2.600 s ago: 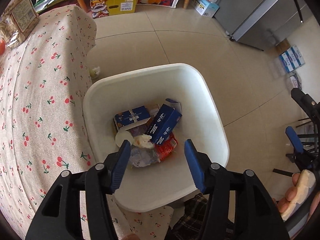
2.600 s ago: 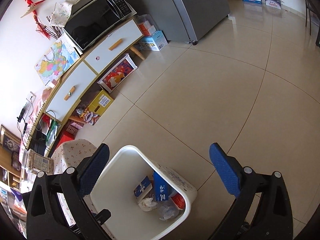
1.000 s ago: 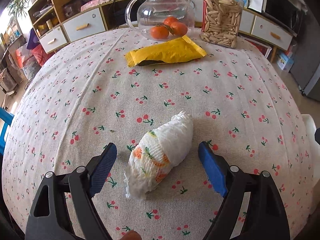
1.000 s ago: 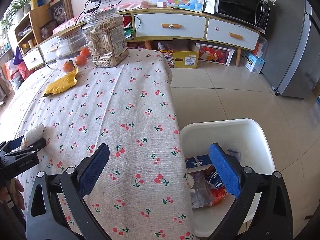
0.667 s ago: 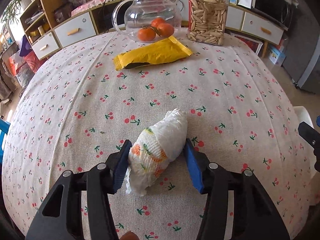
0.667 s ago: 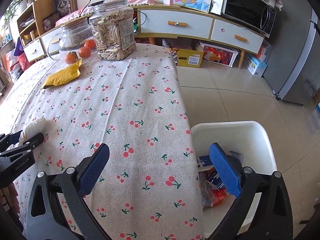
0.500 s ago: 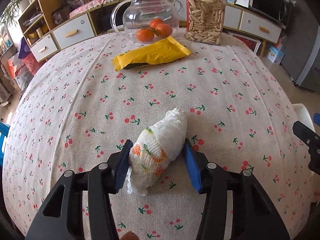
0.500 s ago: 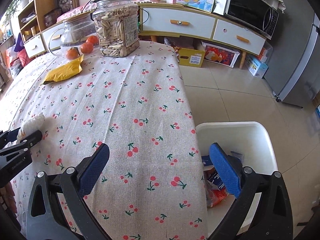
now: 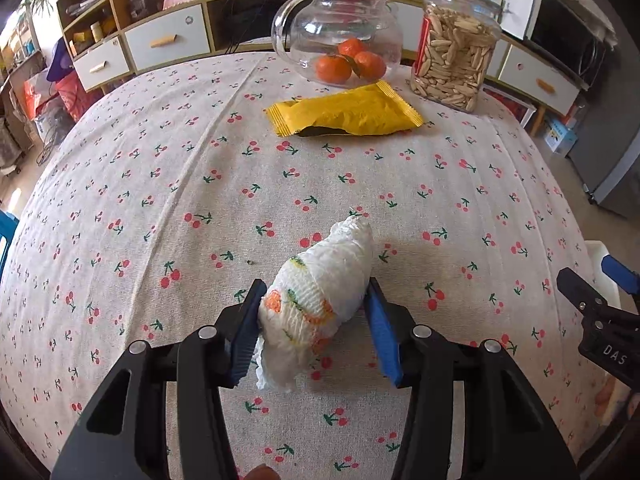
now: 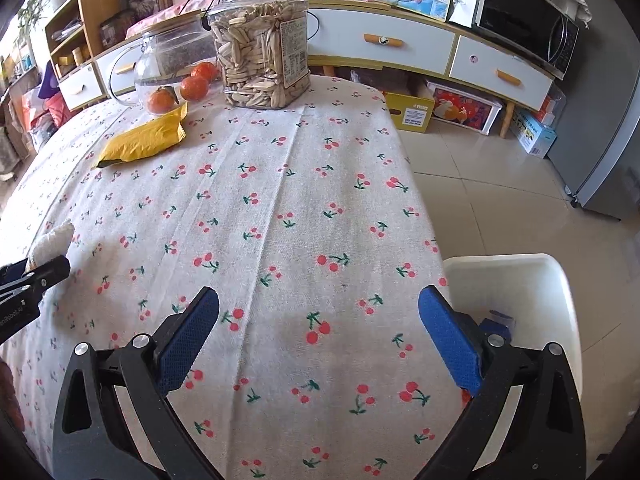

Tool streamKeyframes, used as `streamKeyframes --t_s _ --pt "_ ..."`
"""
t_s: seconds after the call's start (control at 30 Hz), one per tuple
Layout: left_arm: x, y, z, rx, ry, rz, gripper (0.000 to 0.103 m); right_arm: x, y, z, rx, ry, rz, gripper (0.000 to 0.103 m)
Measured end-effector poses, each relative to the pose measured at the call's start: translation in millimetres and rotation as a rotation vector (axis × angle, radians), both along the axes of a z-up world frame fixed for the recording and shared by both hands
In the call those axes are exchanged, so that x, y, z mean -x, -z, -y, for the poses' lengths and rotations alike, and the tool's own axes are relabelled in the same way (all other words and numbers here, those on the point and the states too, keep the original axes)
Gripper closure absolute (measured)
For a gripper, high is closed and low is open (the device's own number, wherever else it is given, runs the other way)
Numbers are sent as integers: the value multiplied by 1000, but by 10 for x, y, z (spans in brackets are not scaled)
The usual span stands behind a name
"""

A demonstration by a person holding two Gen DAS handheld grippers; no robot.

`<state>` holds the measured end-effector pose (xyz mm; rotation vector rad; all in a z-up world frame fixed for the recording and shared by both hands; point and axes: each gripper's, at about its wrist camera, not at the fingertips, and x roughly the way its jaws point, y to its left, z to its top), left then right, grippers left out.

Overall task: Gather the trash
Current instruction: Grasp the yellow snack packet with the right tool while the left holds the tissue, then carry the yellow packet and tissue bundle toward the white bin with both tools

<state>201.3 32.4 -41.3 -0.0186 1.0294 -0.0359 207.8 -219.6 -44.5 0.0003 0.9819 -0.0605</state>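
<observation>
My left gripper is shut on a crumpled white paper towel with orange and green print, held just above the cherry-print tablecloth. The towel's tip also shows at the far left of the right wrist view, beside the left gripper. My right gripper is open and empty above the table's right part. The white trash bin stands on the floor at the table's right edge, with a blue carton inside. A yellow snack wrapper lies further back on the table.
A glass teapot with tangerines and a clear jar of seeds stand at the table's far edge. Low cabinets, boxes and a grey fridge line the tiled floor beyond.
My left gripper came from over the bin to the table, closed around the paper towel and lifted it slightly. My right gripper swung to face the table and stayed open.
</observation>
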Motion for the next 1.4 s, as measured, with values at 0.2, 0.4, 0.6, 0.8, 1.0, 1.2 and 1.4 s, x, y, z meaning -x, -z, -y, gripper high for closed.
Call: streamKeyframes --t_s 0.2,0.4,0.6,0.8,1.0,1.2,1.4 --pt "20 -230 -282 -1 -63 70 54 -565 81 -210 -323 70 -44 7" --pt "41 -399 -584 36 -100 88 54 -1142 76 -733 -420 4 -5 7" --pt "24 -437 -898 98 -144 63 54 -1568 165 -1076 -381 62 20 6" --pt "18 -415 -1073 128 -180 39 54 -1706 218 -1551 -143 -16 21 13" --pt "20 -438 -1122 154 -195 33 54 -1501 174 -1704 -69 -125 45 81" --pt "67 -487 -1152 150 -206 44 54 -1180 144 -1483 -109 -164 46 102" --pt "115 -533 -1171 143 -216 54 54 -713 26 -1325 -179 -185 90 102"
